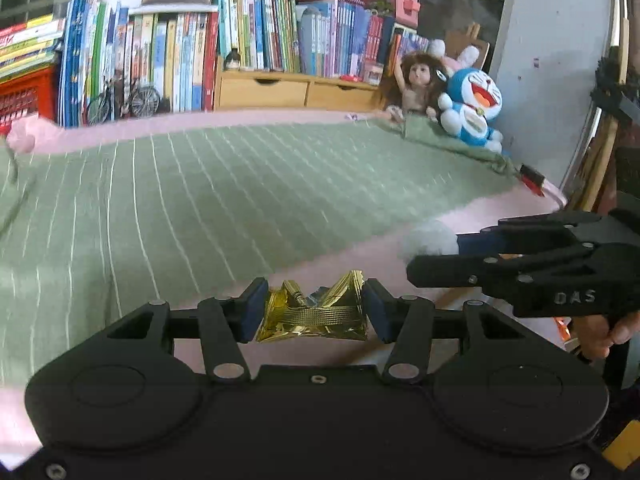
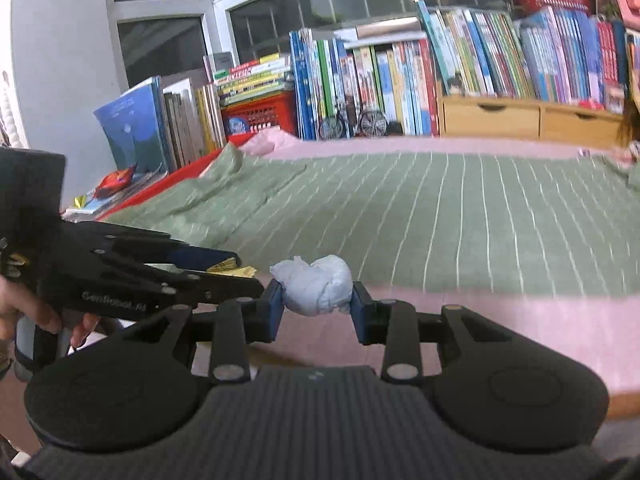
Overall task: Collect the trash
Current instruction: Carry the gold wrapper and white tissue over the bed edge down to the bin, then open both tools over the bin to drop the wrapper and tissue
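Gold foil, crumpled: a wrapper (image 1: 314, 312) sits pinched between the blue pads of the left tool (image 1: 314, 310), jaws partly closed and pressing on both its ends. Its long axis runs crosswise, pad to pad, at 12 o'clock from the tool body.

The right tool (image 2: 318, 300) holds a white tissue wad (image 2: 314, 285) the same way, jaws narrowed onto its flanks. In the left wrist view this tool shows at 3 o'clock, with the wad at its tip just beside the left tool's load. In the right wrist view the left tool lies at 9 o'clock, close alongside.

Both pieces of trash are off the surface, over the pink edge (image 2: 500, 320) of the bed, with the green striped blanket (image 1: 220, 184) beyond at 12 o'clock. Books (image 1: 168, 56) and toys (image 1: 472, 108) line the far side.

No bin or bag is visible in either view. Judgement: both loads are secured and the step in hand is carrying them to a container. Neither hand is evidently nearer, since the drop point is unseen. A red packet (image 2: 116, 182) at 10 o'clock in the right view may be further trash.
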Motion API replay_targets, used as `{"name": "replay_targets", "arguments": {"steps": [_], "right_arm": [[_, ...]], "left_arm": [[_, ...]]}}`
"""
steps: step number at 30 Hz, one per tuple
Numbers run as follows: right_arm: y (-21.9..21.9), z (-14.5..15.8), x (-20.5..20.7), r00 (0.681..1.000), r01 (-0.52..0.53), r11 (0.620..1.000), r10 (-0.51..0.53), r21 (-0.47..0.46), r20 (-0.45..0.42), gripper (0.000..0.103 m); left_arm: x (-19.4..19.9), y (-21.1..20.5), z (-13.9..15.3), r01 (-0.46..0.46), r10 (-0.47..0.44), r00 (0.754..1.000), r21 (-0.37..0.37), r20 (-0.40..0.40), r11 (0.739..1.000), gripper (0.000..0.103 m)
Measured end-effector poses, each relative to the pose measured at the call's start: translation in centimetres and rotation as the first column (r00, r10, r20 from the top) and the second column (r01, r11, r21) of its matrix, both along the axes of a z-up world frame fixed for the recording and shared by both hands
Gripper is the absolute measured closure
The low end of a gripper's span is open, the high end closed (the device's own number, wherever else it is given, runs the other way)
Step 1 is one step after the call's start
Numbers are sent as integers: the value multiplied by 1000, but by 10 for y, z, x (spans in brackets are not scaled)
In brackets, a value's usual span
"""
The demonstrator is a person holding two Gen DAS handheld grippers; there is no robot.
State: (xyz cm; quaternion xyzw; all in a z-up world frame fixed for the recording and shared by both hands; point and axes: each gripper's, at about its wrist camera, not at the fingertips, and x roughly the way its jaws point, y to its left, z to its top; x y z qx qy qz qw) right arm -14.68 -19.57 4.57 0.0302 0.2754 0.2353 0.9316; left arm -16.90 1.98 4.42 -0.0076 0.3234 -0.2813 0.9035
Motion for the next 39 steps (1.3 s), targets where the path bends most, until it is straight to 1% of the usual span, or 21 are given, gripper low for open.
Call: {"name": "replay_targets", "arguments": {"steps": [2,5,10,13,17,19,21,22,27,31,33,35,36,39], "right_arm": [[0,-9,-10,1000,-4,1000,4,0,-26,64],[0,-22,-25,997,-25,1000,25,-6,-70,64],[1,-40,-42,991,-34,999,31,-16,-131,64],[4,-54,-51,984,-51,998,47,-21,-169,64],[16,-84,-56,970,-57,993,31,-100,-242,64],[17,-97,-58,958,-52,995,26,-85,-286,64],[15,-105,-60,947,-34,998,15,-53,-321,64],[15,-107,-61,945,-28,998,10,-53,-326,64],[11,-107,-66,946,-11,998,-11,-65,-325,64],[9,-102,-66,950,-6,997,-17,-73,-311,64],[8,-101,-66,951,3,998,-23,-67,-308,64],[6,-101,-65,950,17,998,-35,-62,-311,64],[5,-101,-65,949,24,998,-42,-60,-313,64],[5,-102,-64,947,39,998,-55,-54,-317,64]], "left_arm": [[-15,4,-9,2,-2,999,-21,-33,1000,53],[-36,9,-24,-9,8,998,-13,-64,1000,53],[-59,18,-51,-34,29,988,-27,-153,999,54],[-67,23,-71,-57,44,976,-54,-213,997,54],[-72,21,-100,-85,78,956,-14,-284,996,54],[-72,22,-113,-91,82,944,-13,-319,996,54],[-73,22,-122,-92,86,938,-2,-336,996,54],[-74,22,-125,-89,85,938,4,-337,996,54],[-73,15,-130,-61,63,941,16,-332,998,54],[-70,11,-131,-50,61,942,41,-329,998,50],[-68,8,-130,-41,58,946,59,-319,997,38],[-67,6,-130,-49,69,949,71,-308,996,5],[-67,6,-131,-60,81,949,78,-304,995,2],[-65,8,-134,-66,95,943,103,-318,993,0]]}}
